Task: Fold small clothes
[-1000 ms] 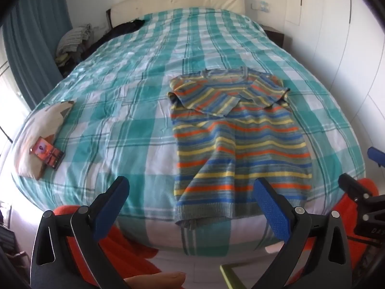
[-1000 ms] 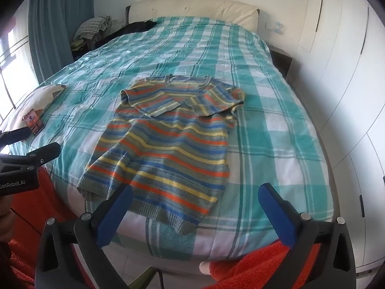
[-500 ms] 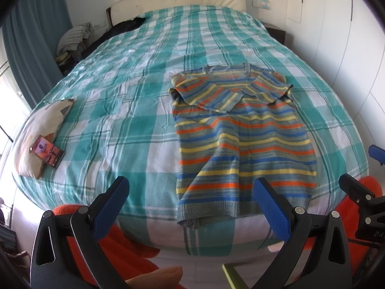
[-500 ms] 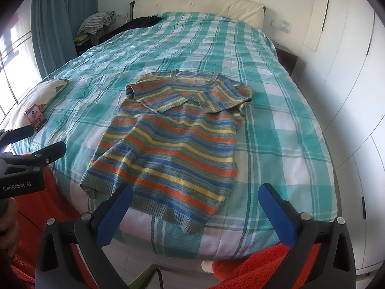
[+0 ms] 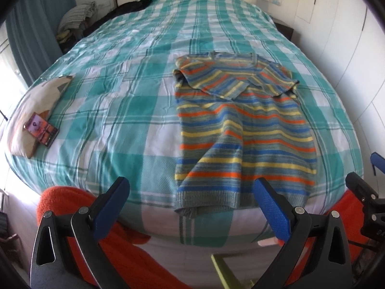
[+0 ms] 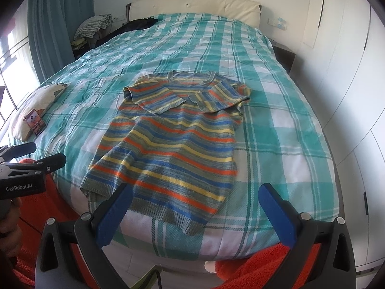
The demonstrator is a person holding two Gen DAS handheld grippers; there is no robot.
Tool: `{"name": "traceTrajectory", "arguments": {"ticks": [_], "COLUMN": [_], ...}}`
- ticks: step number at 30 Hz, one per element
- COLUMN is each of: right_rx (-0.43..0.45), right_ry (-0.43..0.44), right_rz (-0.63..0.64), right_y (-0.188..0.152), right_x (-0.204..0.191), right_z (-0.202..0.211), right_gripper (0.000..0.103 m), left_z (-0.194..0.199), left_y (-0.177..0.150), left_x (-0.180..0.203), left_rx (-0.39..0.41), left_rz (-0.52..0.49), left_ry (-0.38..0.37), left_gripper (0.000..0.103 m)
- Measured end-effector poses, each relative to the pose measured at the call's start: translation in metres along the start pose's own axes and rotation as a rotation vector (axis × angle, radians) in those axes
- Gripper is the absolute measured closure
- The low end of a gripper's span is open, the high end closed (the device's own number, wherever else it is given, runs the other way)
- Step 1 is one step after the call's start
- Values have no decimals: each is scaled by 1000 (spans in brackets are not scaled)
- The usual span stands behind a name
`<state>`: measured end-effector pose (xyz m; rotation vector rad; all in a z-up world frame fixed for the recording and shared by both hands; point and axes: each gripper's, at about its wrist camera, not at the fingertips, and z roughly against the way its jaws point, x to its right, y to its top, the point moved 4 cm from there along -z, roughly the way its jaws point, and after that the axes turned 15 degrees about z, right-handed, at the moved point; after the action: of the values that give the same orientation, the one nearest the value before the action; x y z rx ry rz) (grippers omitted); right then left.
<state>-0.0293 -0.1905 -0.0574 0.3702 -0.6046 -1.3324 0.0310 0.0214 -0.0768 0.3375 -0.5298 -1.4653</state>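
Item: striped sweater [image 5: 243, 130] — knit, bands of orange, yellow, blue and grey-green. It lies flat on the bed [image 5: 134, 96] near the foot edge, hem toward the cameras, neckline toward the headboard [image 6: 195, 4]. Both short sleeves are folded inward across the chest. One hem corner droops slightly over the foot edge; a ridge of loose fabric runs up the lower body.

Left gripper [image 5: 192, 207]: blue-padded fingers spread wide, holding nothing, hovering off the foot edge short of the hem. Right gripper [image 6: 196, 213]: likewise spread and empty, its left finger overlapping the hem in the right wrist view; contact cannot be judged.

Bed covering: teal and white check, wrinkled toward the left side.

Other items: cushion [image 5: 36, 110] at the left edge of the bed, with a phone [image 5: 41, 132] lying on it, screen lit — content unreadable. Dark garment [image 6: 134, 27] at the head-end left corner, partly hidden. Folded pile [image 6: 93, 25] beyond that corner, unclear. Teal curtain [image 6: 60, 24] at left, cut off. White wardrobe doors [image 6: 341, 60] at right. Orange fleece [image 5: 120, 245] below the grippers, mostly cut off by the frame.
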Motion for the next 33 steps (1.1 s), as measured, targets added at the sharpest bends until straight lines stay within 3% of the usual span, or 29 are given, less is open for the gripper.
{"name": "traceTrajectory", "arguments": {"ticks": [33], "right_rx": [-10], "right_ry": [6], "right_rz": [3], "right_y": [-2], "right_x": [-6], "right_z": [-5], "right_gripper": [0], "left_z": [-5], "left_y": [-1], "left_x": [0], "left_rx": [0], "left_rz": [-24], "left_ry": [5], "left_gripper": [0]}}
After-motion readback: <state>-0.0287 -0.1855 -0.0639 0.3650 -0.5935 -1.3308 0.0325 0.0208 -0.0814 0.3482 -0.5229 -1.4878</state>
